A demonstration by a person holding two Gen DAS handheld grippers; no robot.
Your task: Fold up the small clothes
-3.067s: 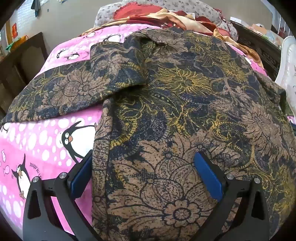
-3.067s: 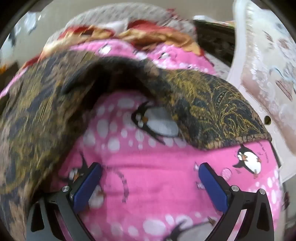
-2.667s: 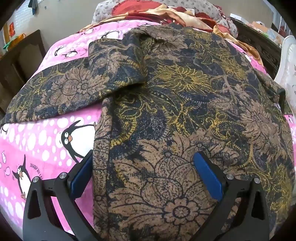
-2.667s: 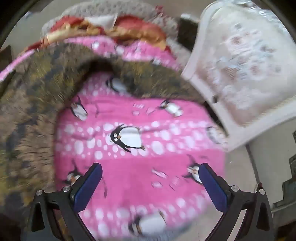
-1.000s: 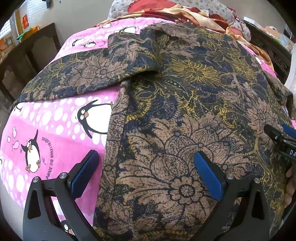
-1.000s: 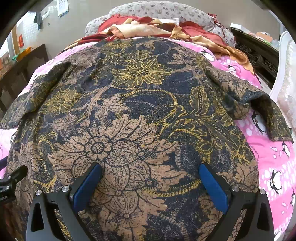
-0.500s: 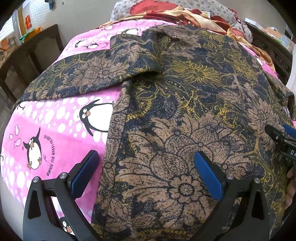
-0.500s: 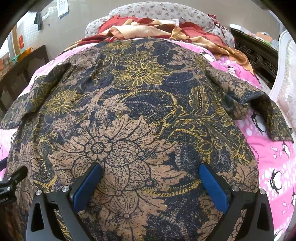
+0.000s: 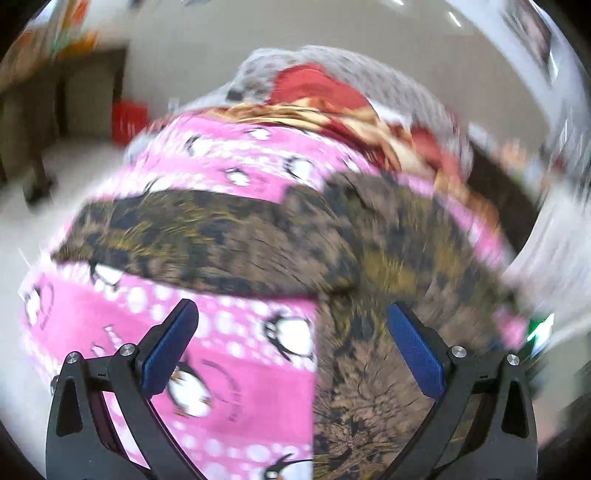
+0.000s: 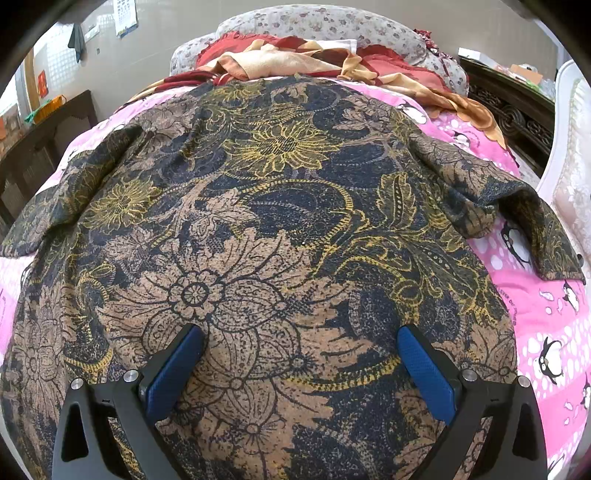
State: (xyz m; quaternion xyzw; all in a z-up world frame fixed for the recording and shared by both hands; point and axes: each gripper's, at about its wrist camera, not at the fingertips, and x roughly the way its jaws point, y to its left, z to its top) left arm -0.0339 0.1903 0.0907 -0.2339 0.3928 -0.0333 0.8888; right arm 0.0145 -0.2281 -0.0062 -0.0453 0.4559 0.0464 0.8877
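1. Lettering sits beside a penguin (image 10: 551,357) on the pink blanket (image 10: 532,317), at 3 o'clock in the right wrist view, too small to read; in the left wrist view the print is blurred.
2. Batik shirt (image 10: 280,229), brown and navy with yellow flower outlines, lies spread flat on the blanket on the bed; its weave looks finely dotted.
3. One short sleeve (image 10: 517,214) reaches toward 3 o'clock, the other sleeve (image 10: 74,188) toward 9 o'clock.
4. Right gripper (image 10: 301,363) hangs released over the lower body of the shirt, blue pads wide apart, holding nothing.
5. Left gripper (image 9: 291,345) is likewise spread and empty; it straddles the shirt's (image 9: 388,266) side edge, one pad over pink blanket (image 9: 236,347), one over cloth.
6. Crumpled red and tan fabric (image 10: 295,55) is heaped at 12 o'clock against a grey flowered pillow (image 10: 317,22).
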